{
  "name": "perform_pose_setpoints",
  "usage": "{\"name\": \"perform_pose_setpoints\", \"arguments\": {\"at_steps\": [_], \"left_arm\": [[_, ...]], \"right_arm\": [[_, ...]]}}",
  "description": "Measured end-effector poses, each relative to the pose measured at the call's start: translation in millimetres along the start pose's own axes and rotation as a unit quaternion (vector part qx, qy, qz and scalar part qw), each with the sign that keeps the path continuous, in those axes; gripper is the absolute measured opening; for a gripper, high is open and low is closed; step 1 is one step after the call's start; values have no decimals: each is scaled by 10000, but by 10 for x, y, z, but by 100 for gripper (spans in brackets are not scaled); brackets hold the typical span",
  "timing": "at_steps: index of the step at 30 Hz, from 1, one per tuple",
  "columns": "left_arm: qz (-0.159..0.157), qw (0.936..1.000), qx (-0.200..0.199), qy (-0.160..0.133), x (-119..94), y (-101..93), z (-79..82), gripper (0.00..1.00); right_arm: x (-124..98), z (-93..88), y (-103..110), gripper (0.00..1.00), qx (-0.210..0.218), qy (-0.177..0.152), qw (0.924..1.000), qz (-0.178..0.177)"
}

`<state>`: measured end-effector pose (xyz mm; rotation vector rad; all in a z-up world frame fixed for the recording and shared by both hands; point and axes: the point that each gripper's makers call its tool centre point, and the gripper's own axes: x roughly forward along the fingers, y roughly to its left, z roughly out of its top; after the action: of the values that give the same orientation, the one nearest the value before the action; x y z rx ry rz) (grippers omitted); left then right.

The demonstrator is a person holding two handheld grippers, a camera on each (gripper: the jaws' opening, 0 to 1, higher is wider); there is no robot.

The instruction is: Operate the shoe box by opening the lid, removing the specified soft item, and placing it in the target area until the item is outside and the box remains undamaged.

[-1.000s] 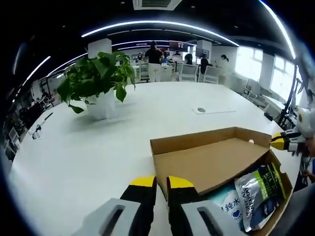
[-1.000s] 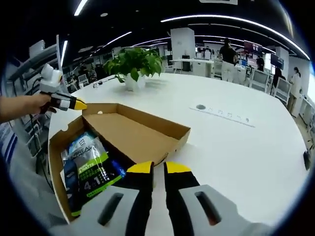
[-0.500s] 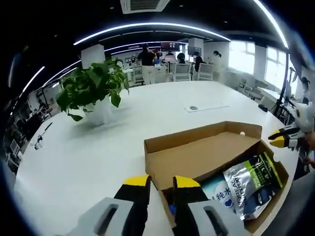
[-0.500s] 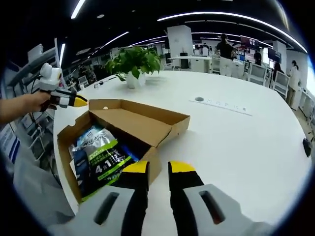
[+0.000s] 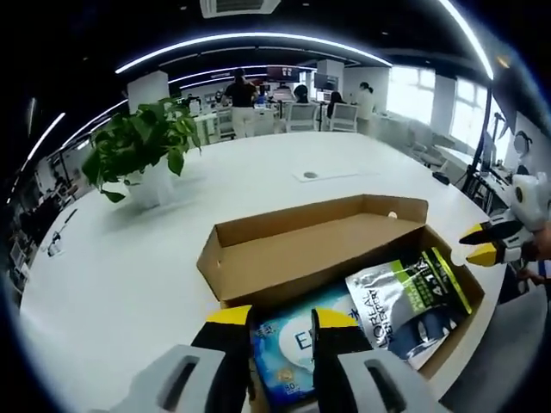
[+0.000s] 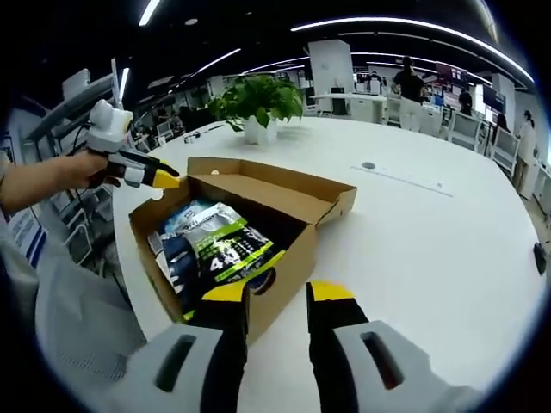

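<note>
The brown cardboard shoe box lies open on the white table, its lid folded back flat. Inside are a silver and green pouch and a blue and white soft pack. My left gripper is open, its yellow tips over the box's near edge above the blue pack. My right gripper is open at the other end of the box, just short of its wall, with the pouch beyond. A hand holds the left gripper at the box's far corner. The right gripper hovers by the box's right end.
A potted green plant stands on the table behind the box. A small round cover and flat plate sit mid-table. Chairs and people are at the far side. The table edge runs close to the box.
Both sets of jaws have spread wider apart. Both cameras have moved in over the box, so more of its contents show, and the blue pack is now under my left jaws.
</note>
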<state>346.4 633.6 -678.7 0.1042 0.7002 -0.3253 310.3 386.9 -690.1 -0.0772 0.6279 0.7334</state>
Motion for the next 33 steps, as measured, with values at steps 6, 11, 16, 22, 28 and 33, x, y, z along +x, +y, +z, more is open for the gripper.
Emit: {"name": "perform_pose_setpoints", "arguments": {"at_steps": [6, 11, 16, 22, 28, 33], "left_arm": [[-373, 9992, -46, 158, 34, -227, -124, 26], [-640, 9973, -84, 344, 82, -369, -249, 27], [-945, 9937, -314, 508, 118, -531, -327, 27], [-1083, 9911, -511, 584, 188, -599, -364, 26], [-1369, 9834, -977, 686, 244, -725, -385, 25], [-1532, 9767, -1302, 747, 280, -770, -382, 23]], "right_arm": [[-61, -2, 160, 30, -70, 10, 9999, 135], [-94, -51, 268, 31, -123, 73, 9997, 197], [-118, -82, 363, 33, -48, 75, 9996, 262], [-127, -88, 439, 35, -51, 38, 9995, 312], [-118, -113, 521, 36, 35, 56, 9993, 377], [-115, -133, 558, 36, 81, 51, 9992, 400]]}}
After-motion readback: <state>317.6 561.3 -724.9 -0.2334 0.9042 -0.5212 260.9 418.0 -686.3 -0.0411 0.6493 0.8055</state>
